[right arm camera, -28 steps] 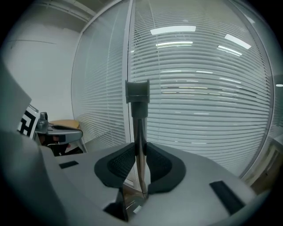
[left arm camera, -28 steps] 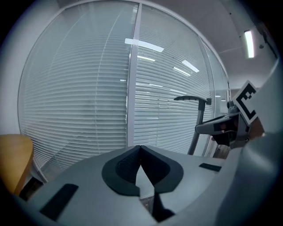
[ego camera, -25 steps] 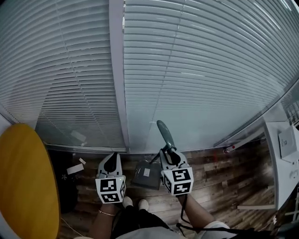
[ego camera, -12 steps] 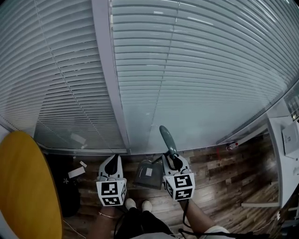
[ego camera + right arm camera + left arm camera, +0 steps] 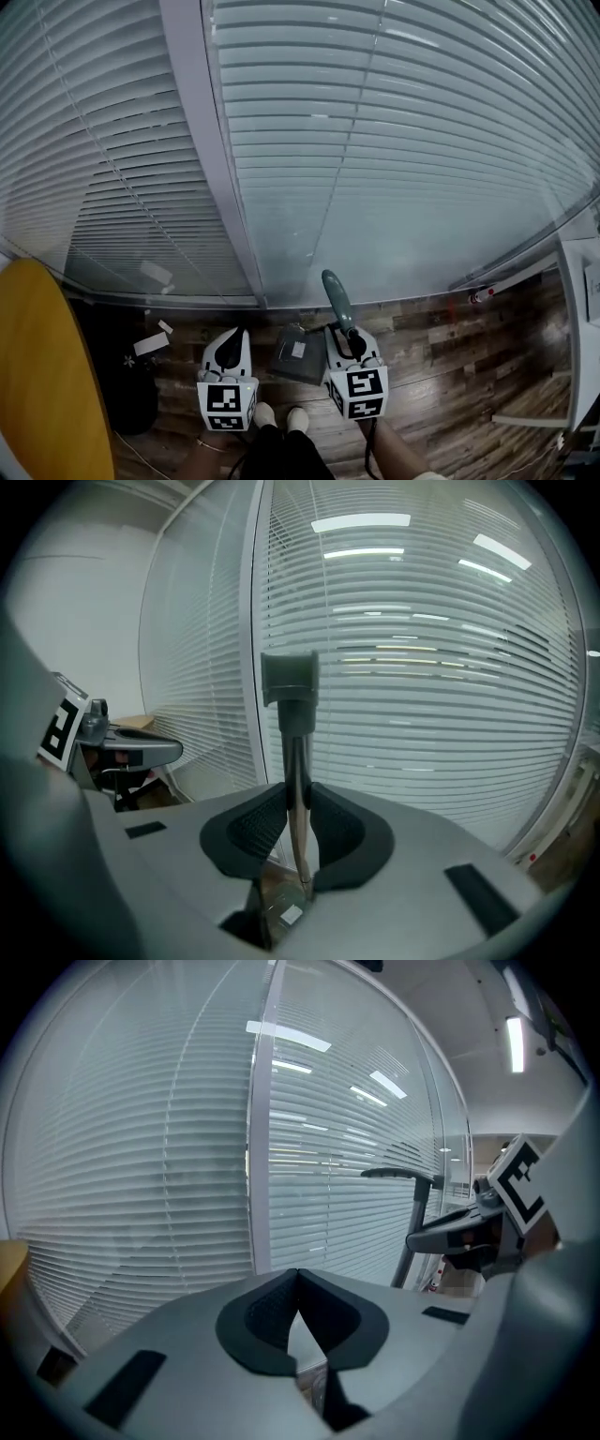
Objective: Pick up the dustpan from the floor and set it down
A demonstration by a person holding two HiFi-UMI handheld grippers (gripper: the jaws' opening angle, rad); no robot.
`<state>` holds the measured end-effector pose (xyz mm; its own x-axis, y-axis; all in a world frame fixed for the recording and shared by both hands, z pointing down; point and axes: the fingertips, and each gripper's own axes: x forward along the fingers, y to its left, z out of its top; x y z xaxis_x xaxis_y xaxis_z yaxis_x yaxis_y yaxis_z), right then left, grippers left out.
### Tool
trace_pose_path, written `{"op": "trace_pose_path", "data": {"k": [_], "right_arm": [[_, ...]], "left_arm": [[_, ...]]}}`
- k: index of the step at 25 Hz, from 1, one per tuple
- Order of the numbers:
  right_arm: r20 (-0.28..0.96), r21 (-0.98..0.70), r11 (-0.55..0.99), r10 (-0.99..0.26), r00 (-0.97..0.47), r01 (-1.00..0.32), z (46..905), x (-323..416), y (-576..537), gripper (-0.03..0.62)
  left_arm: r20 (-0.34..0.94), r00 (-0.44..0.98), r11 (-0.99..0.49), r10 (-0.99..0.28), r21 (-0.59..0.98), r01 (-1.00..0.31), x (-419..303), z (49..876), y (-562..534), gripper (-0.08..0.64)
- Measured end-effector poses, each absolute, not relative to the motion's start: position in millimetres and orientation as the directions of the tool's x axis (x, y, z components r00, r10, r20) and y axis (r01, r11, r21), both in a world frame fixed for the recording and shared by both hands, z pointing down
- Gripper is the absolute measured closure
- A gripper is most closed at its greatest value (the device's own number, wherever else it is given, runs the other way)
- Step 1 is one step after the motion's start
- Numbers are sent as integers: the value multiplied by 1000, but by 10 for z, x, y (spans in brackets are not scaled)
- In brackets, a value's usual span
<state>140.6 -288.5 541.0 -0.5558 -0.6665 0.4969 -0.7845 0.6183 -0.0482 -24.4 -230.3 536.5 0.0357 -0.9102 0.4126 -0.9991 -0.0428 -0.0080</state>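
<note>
The dustpan has a dark grey pan (image 5: 294,353) and a long pole that ends in a grey-green grip (image 5: 335,292). My right gripper (image 5: 352,341) is shut on the pole (image 5: 297,789), and the grip (image 5: 291,679) stands above the jaws. The pan (image 5: 279,913) shows below the jaws over the wooden floor; whether it touches the floor I cannot tell. My left gripper (image 5: 232,337) is beside the pan on its left, jaws shut with the pads (image 5: 281,1307) meeting and nothing between them. From the left gripper view the pole (image 5: 410,1234) rises at the right.
White slatted blinds (image 5: 375,169) behind glass fill the wall just ahead. A round yellow table (image 5: 42,375) is at the left, with dark clutter (image 5: 131,380) beside it. A white desk edge (image 5: 577,328) is at the right. The person's white shoes (image 5: 277,416) are below the grippers.
Both grippers have sunk toward the floor, side by side. The dustpan has come down with the right gripper, still clamped by its pole.
</note>
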Motion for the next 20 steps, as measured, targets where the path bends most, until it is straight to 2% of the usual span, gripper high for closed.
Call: {"op": "trace_pose_path", "data": {"k": [20], "right_arm": [[567,-18,611,-646,-511,-792,6782,1250,-2996,497]], "left_arm": [[456,55,-42,-888,38,-998,-309,6719,-2210,541]]}}
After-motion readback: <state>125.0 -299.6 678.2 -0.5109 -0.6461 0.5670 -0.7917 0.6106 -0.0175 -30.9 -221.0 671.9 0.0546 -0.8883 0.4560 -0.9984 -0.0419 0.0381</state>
